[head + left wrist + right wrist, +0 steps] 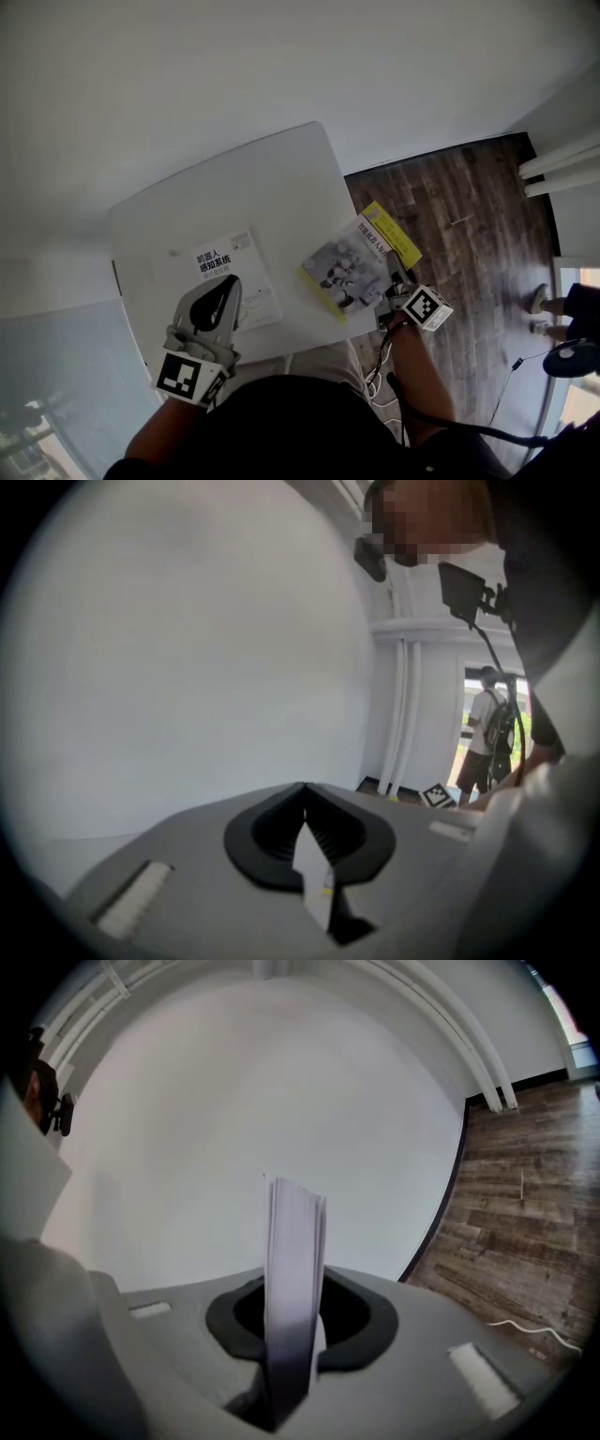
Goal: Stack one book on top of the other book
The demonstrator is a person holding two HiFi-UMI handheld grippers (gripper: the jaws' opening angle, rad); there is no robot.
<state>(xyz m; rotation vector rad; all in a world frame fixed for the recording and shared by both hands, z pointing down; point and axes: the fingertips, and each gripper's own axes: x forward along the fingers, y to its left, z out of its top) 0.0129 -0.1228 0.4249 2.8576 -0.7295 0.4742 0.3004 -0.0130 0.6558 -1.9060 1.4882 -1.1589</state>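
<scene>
one yellow book over table edge

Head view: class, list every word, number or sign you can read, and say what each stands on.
"机器人 感知系统", as best it reads: cover of the white book.
Print on the grey-and-yellow book: too blurred to read.
Marker cubes: black-and-white squares, no letters.

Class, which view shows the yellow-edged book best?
The head view: the yellow-edged book shows its cover, pinched by the right gripper. The right gripper view shows only its page edge between the jaws; the left gripper view gives no clear sight of it.
</scene>
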